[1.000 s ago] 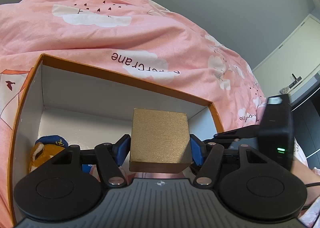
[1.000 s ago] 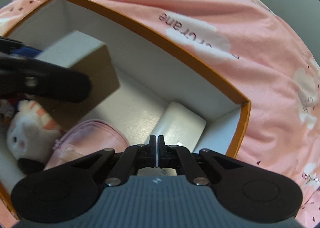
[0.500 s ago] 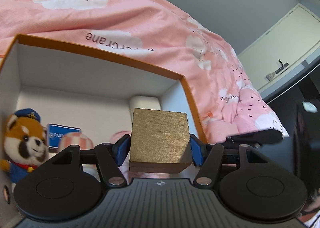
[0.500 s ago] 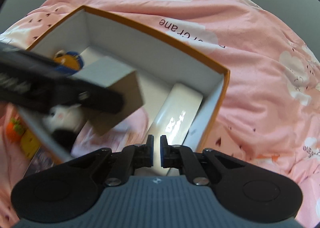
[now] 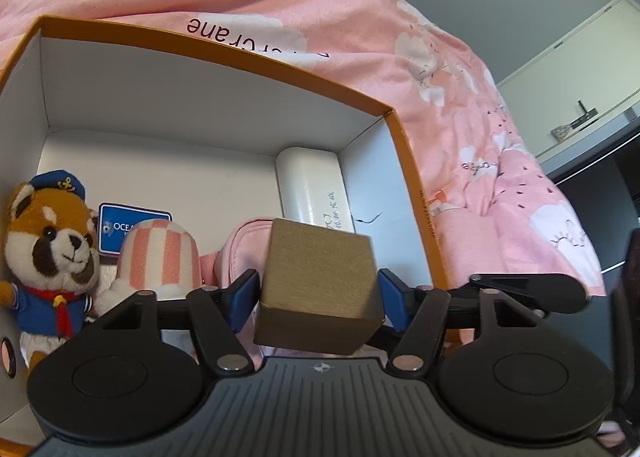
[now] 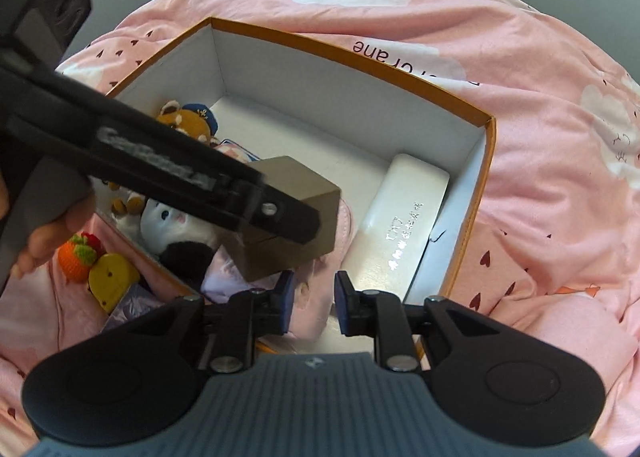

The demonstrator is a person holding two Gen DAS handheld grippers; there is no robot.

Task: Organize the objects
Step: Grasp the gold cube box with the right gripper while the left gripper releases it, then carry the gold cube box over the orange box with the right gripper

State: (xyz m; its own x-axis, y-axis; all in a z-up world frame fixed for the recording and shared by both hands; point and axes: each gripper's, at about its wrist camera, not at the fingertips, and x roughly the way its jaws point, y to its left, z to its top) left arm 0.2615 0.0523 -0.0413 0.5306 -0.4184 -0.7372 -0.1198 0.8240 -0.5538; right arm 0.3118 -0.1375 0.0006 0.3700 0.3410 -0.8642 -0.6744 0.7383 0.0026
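My left gripper point(image 5: 318, 291) is shut on a gold-brown box point(image 5: 318, 285) and holds it over the open orange-rimmed box point(image 5: 224, 53), above a pink pouch point(image 5: 240, 245). In the right wrist view the gold-brown box point(image 6: 308, 193) hangs under the left gripper's arm point(image 6: 160, 173), inside the orange-rimmed box point(image 6: 352, 57). My right gripper point(image 6: 314, 307) is open and empty, above the box's near edge. Inside lie a white case point(image 5: 314, 189) point(image 6: 404, 225), a red panda plush point(image 5: 48, 249) and a striped pink plush point(image 5: 160, 253).
A blue card point(image 5: 132, 223) leans behind the plushes. A white plush point(image 6: 176, 225) lies in the box. Outside its left wall sit an orange knitted toy point(image 6: 78, 257) and a yellow toy point(image 6: 112, 277). A pink quilt point(image 6: 540, 137) surrounds the box.
My right gripper has opened and pulled back and up from the box. My left gripper has carried the gold-brown box lower into the orange-rimmed box.
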